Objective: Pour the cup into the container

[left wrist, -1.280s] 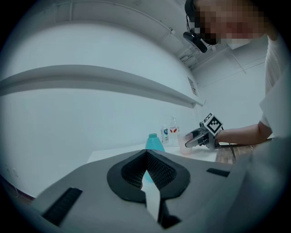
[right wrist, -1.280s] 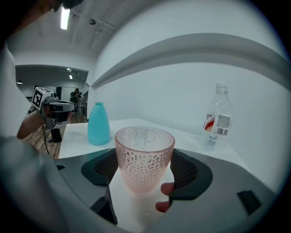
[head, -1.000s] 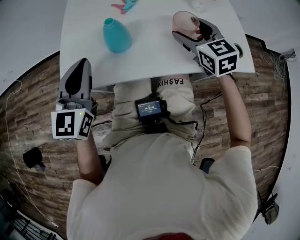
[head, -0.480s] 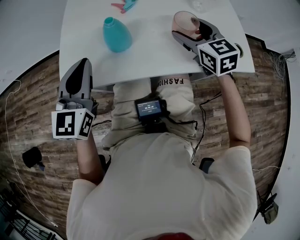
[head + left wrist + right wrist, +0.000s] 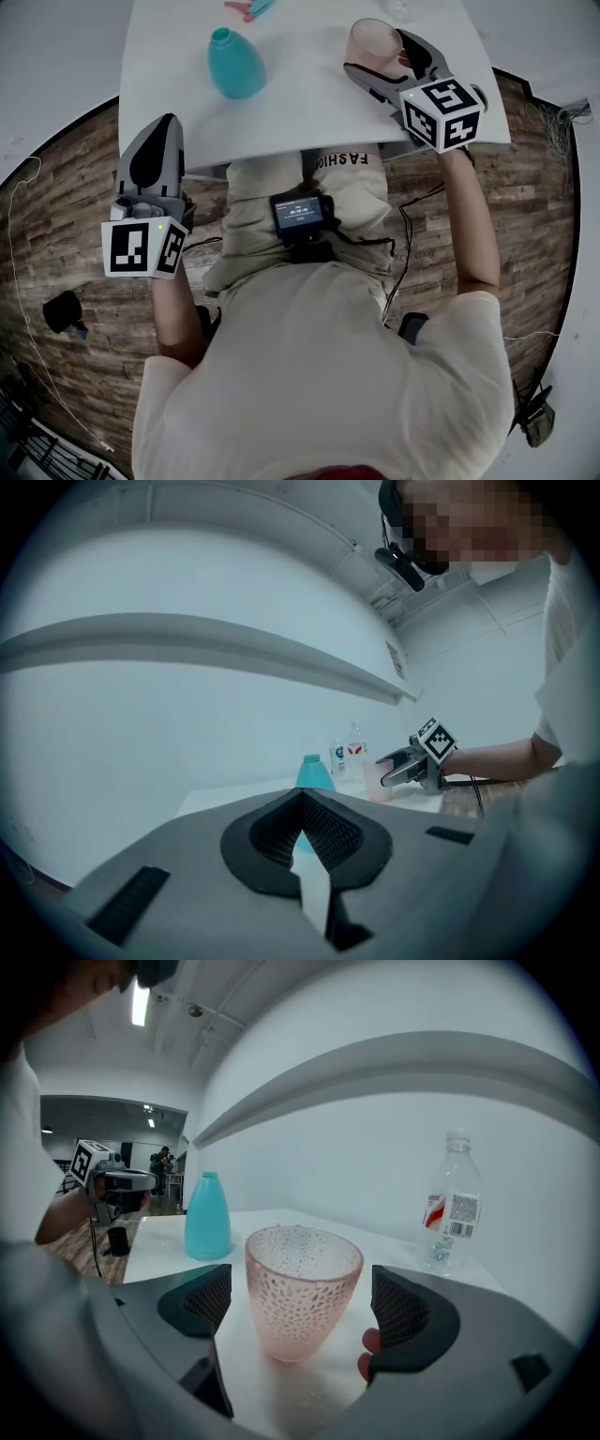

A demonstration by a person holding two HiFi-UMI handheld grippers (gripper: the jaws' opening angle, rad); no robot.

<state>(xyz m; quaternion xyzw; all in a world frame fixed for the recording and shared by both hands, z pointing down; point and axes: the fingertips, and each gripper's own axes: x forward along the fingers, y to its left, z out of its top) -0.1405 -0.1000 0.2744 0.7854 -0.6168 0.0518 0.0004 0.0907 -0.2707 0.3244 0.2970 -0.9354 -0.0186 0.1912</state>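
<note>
While the cup (image 5: 302, 1288) stands upright on the white surface (image 5: 300, 103), nothing has been poured; by my reading the task is at its very start, with the grasp itself not yet made. The right claw (image 5: 384, 58) is spread, one pad on either side of the cup with a gap showing at each, so it brackets the cup without pinching it. Whether the cup holds anything cannot be made out through its dimpled pink wall.

What is left: closing on the cup, lifting, carrying it to the teal container (image 5: 234, 64) and tipping it into that narrow neck.

The container stands to the left of the cup with bare surface between them, so the path looks free. A clear bottle (image 5: 453, 1199) stands beyond the cup to its right. The left claw (image 5: 302, 832) is pressed together and empty, well apart from the cup, off the surface's near edge.
</note>
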